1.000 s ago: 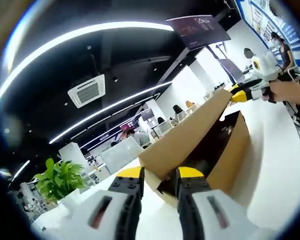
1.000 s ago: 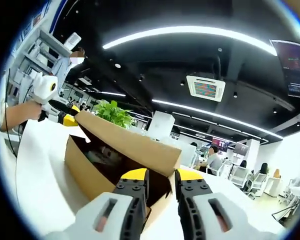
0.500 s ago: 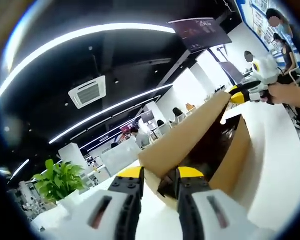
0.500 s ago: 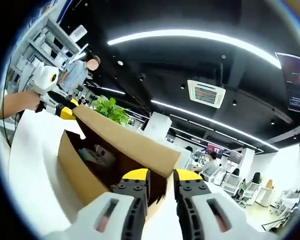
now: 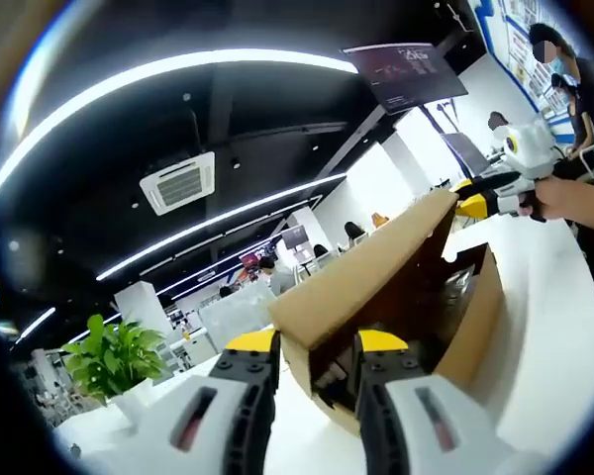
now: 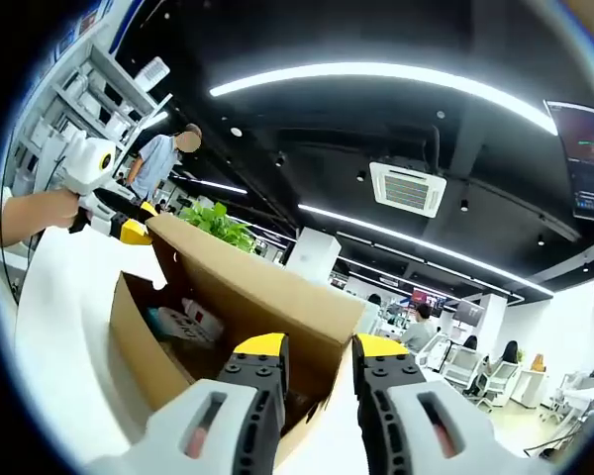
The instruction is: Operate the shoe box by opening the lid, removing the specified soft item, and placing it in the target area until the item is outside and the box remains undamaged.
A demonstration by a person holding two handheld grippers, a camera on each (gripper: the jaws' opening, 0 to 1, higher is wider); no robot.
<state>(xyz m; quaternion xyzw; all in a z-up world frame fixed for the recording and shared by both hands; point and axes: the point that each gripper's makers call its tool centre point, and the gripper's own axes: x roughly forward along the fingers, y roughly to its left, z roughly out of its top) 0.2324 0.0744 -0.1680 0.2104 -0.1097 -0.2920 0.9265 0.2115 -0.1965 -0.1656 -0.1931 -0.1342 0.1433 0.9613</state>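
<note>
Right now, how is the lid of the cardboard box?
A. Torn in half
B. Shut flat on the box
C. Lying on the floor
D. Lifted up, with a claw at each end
D: the lid stands raised above the open box, with the right claw at its near end and the left claw at its far end.

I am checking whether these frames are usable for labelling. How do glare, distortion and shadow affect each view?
Left gripper view: ceiling light strips bow into arcs from fisheye distortion and bloom white; the shoe box interior is dark, contents hard to read. Right gripper view: the same curved glare from the strips; the box interior is lit better, with pale items visible but soft.
</note>
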